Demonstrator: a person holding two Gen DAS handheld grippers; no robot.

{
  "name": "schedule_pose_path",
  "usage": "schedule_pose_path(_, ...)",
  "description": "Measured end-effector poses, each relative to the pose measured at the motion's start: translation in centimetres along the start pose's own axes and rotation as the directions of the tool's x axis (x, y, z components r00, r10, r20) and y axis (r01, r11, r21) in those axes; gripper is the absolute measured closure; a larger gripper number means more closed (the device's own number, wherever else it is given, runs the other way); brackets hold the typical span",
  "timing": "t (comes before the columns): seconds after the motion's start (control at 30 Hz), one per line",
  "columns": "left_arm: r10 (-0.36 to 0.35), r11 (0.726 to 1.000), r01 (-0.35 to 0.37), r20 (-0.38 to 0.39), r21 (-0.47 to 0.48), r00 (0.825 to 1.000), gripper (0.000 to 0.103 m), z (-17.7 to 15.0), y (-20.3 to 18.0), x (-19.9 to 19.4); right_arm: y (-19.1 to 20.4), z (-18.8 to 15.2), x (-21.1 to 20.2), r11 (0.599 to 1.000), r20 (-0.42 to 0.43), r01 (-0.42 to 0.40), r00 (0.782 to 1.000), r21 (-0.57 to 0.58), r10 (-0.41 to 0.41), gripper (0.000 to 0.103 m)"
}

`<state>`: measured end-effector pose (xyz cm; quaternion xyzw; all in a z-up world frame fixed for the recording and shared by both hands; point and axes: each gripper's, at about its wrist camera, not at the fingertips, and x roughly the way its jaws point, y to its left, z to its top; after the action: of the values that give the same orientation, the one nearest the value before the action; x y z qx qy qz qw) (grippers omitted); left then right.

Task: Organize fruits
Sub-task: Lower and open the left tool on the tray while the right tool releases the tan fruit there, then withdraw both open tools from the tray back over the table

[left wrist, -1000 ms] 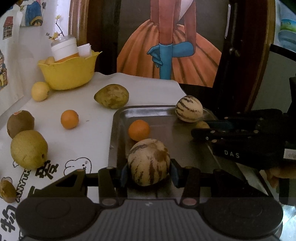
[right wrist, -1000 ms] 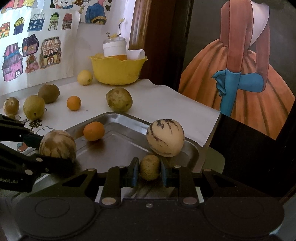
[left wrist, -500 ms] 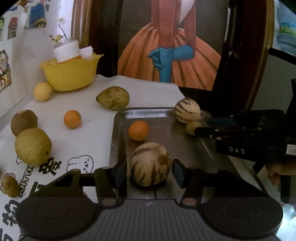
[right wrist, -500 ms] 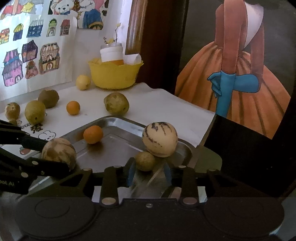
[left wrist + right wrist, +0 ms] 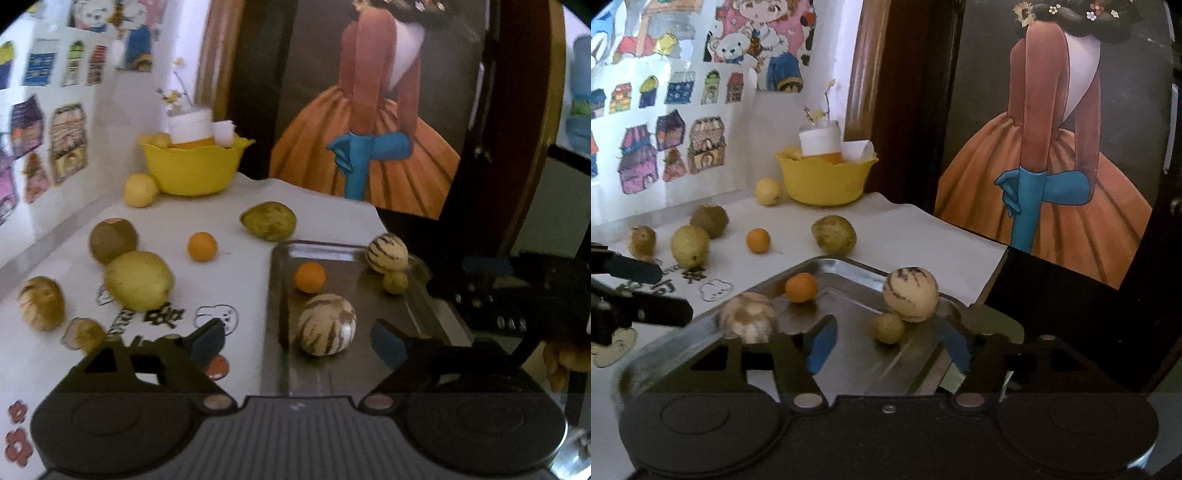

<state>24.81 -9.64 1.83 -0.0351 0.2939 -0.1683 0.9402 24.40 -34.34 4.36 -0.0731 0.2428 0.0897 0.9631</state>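
A metal tray (image 5: 332, 254) (image 5: 857, 354) holds a striped melon (image 5: 327, 324) (image 5: 748, 320), a second striped melon (image 5: 386, 253) (image 5: 910, 294), an orange (image 5: 309, 277) (image 5: 800, 287) and a small yellow-green fruit (image 5: 395, 282) (image 5: 887, 328). My left gripper (image 5: 299, 341) is open and empty, just behind the near melon. My right gripper (image 5: 888, 345) is open and empty, just behind the small fruit. On the white table lie a pear (image 5: 138, 280), a brown fruit (image 5: 113, 240), an orange (image 5: 201, 246), a green mango (image 5: 268, 220) and a lemon (image 5: 140, 190).
A yellow bowl (image 5: 192, 166) (image 5: 825, 179) with a white jar stands at the back by the wall. Two small brownish fruits (image 5: 41, 308) lie at the table's left. A large painting leans behind the table. The table edge drops off right of the tray.
Both grippers have opened and pulled back. The left one let go of the striped melon and the right one let go of the small fruit; both fruits now rest in the tray.
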Motion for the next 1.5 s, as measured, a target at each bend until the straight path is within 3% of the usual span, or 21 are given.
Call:
schedule_pose_path(0.07, 0.014, 0.999, -0.013, 0.022, -0.030, 1.000, 0.000, -0.1, 0.4, -1.0, 0.5, -0.2, -0.8, 1.000, 0.000, -0.012, 1.000, 0.003, 0.012, 0.029)
schedule_pose_path(0.27, 0.039, 0.995, -0.035, 0.042, -0.095, 0.998, 0.000, -0.5, 1.2, -3.4, 2.3, -0.6, -3.6, 0.999, 0.013, -0.041, 0.999, 0.021, 0.041, 0.010)
schedule_pose_path(0.43, 0.072, 0.990, -0.066, 0.045, -0.122, 0.996, 0.000, -1.6, 2.0, -5.5, 4.0, -1.1, -6.0, 0.997, 0.018, -0.069, 0.997, 0.022, 0.069, 0.001)
schedule_pose_path(0.83, 0.167, 0.975, -0.166, -0.008, -0.145, 0.986, 0.000, -4.7, 4.9, -9.3, 8.9, -2.7, -8.8, 0.989, -0.042, -0.147, 0.988, 0.016, 0.148, 0.001)
schedule_pose_path(1.13, 0.231, 0.957, -0.238, -0.060, -0.167, 0.971, 0.000, -7.0, 8.2, -11.3, 13.5, -3.1, -8.3, 0.974, -0.121, -0.226, 0.968, -0.037, 0.220, 0.001)
schedule_pose_path(1.5, 0.302, 0.931, -0.313, -0.086, -0.188, 0.949, 0.000, -8.7, 12.0, -13.3, 18.0, -1.6, -6.8, 0.945, -0.153, -0.317, 0.941, -0.085, 0.302, 0.001)
